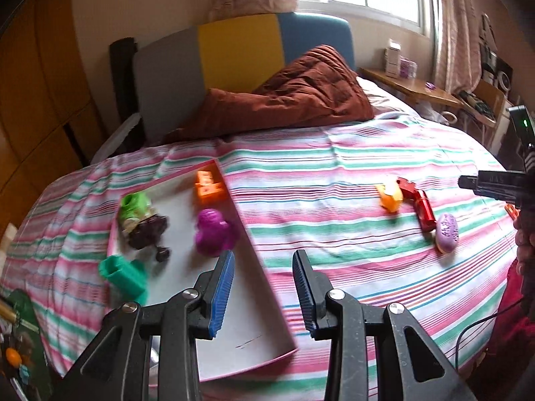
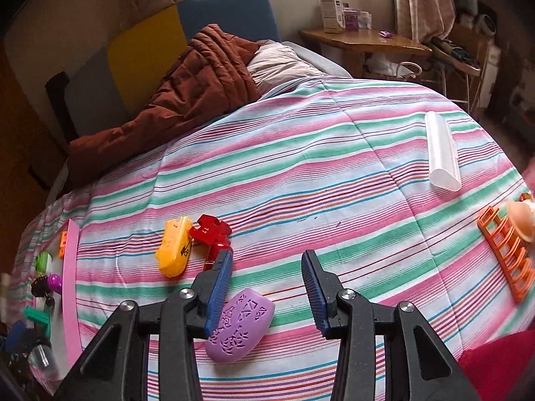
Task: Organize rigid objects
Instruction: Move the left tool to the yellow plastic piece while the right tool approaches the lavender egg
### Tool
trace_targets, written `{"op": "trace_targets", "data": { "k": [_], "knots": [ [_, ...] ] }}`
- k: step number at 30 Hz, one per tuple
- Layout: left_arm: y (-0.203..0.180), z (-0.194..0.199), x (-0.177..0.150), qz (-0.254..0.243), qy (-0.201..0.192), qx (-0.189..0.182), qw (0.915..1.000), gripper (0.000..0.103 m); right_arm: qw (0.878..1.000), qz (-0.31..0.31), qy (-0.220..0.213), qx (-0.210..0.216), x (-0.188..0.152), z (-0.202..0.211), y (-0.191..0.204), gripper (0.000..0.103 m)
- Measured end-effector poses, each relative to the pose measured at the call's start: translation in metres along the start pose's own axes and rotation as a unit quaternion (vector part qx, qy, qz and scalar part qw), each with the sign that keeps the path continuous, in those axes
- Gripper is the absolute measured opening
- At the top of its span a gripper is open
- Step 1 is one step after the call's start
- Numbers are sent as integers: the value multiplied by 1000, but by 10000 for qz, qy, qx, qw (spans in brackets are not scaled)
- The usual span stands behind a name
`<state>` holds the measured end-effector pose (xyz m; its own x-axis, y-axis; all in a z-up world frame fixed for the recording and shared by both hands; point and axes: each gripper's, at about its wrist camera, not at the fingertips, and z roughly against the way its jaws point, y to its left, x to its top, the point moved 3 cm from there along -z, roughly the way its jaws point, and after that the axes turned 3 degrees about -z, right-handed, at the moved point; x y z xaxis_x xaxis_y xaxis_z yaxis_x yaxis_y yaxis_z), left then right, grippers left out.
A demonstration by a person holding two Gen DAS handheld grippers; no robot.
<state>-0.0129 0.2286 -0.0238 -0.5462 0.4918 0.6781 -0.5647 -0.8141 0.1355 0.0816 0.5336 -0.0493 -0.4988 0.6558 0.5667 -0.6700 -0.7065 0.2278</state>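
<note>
**Purple case lay just under the right jaws, tray far off at nine o'clock**

The bed (image 2: 334,153), under its striped cover, carried everything. The tray (image 1: 187,234) with its pink rim sat toward the left side, already holding a green toy (image 1: 133,205), an orange block (image 1: 209,185), a purple figure (image 1: 214,234) and a teal piece (image 1: 125,272). Loose on the cover were a white tube (image 2: 441,153), an orange rack (image 2: 508,250), a yellow toy (image 2: 174,250), a red toy (image 2: 210,234) and the purple case (image 2: 239,325).

The right gripper (image 2: 267,290) stood released, nothing between its jaws. The purple case lay at about seven o'clock from the gap, partly beneath the left jaw, its long axis slanting from seven to one o'clock. By my judgement this hand was far nearer to it.

The left gripper (image 1: 264,290) was also released and empty, hovering over the tray's near edge.

Only the left view showed the tray's contents plainly; only the right view showed the tube and rack.
</note>
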Motion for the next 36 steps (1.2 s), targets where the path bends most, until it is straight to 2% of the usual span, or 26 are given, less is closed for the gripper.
{"op": "trace_targets", "data": {
  "k": [13, 36],
  "knots": [
    [-43, -28, 15, -305, 147, -245, 9991, 36, 9998, -201, 64, -47, 6, -3, -11, 45],
    [-67, -56, 25, -393, 368, -502, 9973, 36, 9991, -374, 133, -131, 9, -8, -22, 45]
  ]
}}
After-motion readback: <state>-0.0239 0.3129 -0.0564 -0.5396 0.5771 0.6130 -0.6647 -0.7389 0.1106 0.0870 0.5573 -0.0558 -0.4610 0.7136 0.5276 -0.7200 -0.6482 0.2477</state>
